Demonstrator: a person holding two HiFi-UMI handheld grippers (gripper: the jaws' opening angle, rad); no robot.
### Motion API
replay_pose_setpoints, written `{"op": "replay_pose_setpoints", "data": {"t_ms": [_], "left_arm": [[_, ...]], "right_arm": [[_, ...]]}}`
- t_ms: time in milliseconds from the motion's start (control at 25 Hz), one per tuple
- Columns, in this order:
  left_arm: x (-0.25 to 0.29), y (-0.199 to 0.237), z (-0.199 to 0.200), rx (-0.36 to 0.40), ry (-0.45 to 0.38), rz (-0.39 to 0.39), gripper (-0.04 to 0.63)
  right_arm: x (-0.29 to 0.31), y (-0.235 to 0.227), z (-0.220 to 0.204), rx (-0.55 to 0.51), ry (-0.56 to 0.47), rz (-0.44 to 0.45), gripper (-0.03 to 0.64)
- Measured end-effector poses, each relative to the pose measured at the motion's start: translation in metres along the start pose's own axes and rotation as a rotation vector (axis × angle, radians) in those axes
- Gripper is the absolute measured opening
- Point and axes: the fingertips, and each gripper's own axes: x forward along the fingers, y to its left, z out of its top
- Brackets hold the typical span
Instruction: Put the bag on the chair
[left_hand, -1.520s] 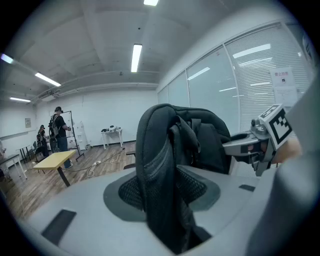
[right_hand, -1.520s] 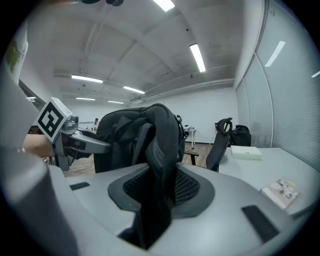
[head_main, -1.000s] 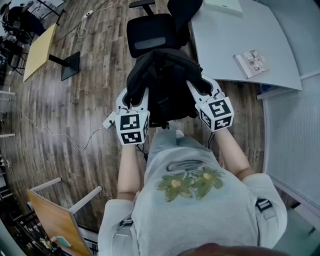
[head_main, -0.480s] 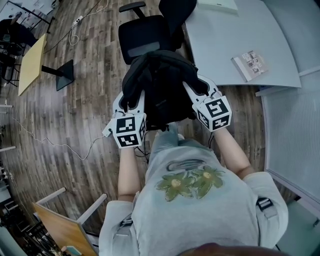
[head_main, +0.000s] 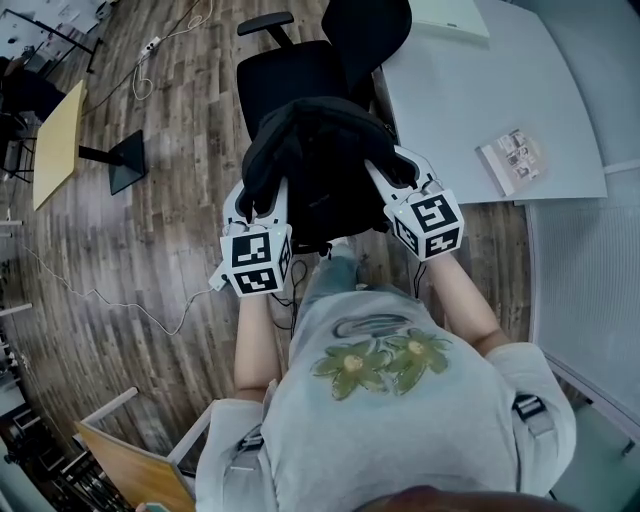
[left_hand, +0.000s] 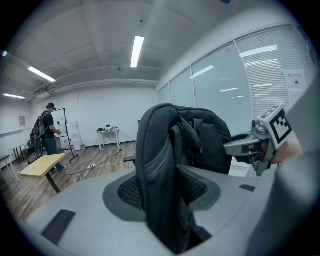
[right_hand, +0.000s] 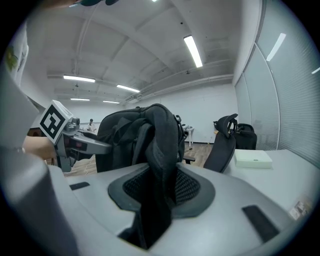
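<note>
A black backpack (head_main: 318, 165) hangs in the air between both grippers, just in front of a black office chair (head_main: 290, 72). My left gripper (head_main: 262, 205) is shut on a strap of the bag (left_hand: 160, 175) at its left side. My right gripper (head_main: 385, 180) is shut on another strap (right_hand: 157, 180) at its right side. In the left gripper view the right gripper (left_hand: 250, 145) shows beyond the bag, and the left gripper (right_hand: 75, 142) shows in the right gripper view. The chair's seat lies partly under the bag.
A grey desk (head_main: 480, 90) with a booklet (head_main: 512, 158) and a white box (right_hand: 253, 158) stands to the right of the chair. A yellow table (head_main: 55, 140) and floor cables (head_main: 120, 300) lie to the left. A person (left_hand: 47, 135) stands far off.
The bag and both grippers have drawn slightly closer to the chair. The grips on the straps are unchanged.
</note>
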Motion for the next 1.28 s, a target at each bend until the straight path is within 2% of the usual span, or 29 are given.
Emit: {"op": "replay_pose_setpoints", "data": {"t_ms": [400, 640, 880, 1280], "left_arm": [[0.068, 0.051, 0.041, 0.012, -0.029, -0.024, 0.196], [0.096, 0.069, 0.06, 0.039, -0.039, -0.055, 0.196], [0.107, 0.088, 0.092, 0.065, -0.086, -0.058, 0.198], [0.129, 0.105, 0.15, 0.066, -0.167, -0.028, 0.201]], "right_arm": [[0.075, -0.032, 0.039, -0.021, -0.026, -0.04, 0.11], [0.1, -0.046, 0.053, -0.018, -0.035, -0.072, 0.11], [0.117, -0.051, 0.084, -0.037, -0.073, -0.084, 0.11], [0.142, -0.077, 0.144, -0.094, -0.141, -0.08, 0.112]]}}
